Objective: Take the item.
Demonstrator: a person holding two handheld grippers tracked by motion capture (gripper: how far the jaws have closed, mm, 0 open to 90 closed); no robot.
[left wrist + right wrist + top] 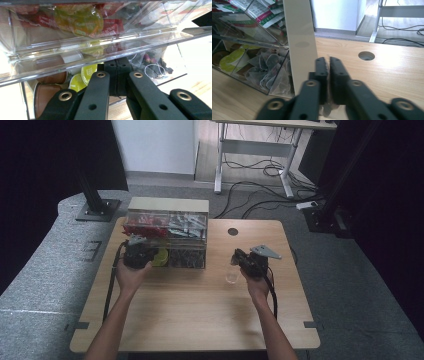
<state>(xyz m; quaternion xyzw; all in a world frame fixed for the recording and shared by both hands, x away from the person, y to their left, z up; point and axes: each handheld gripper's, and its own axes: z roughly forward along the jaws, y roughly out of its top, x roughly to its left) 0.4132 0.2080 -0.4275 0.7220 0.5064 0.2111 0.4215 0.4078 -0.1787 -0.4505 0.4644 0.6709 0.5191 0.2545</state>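
Wooden surface (200, 305) with clear box (167, 227) at back | left gripper (117, 75) pressed together, empty, at box's bottom drawer by yellow cups (83, 76) | right gripper (327, 75) nearly together, small clear bottle (231, 272) below it | step: drawer work | next: open left gripper, pick cup

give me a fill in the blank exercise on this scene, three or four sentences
1. The clear organiser stands on a table made of ____.
2. The left gripper has its closed jaws at the compartment that holds capsules with ____ lids.
3. The lower compartment nearest the right gripper holds pyramid-shaped ____ bags.
4. In the high view, a round ____ pierces the tabletop behind the right gripper.

Missing words: wood; yellow; tea; hole
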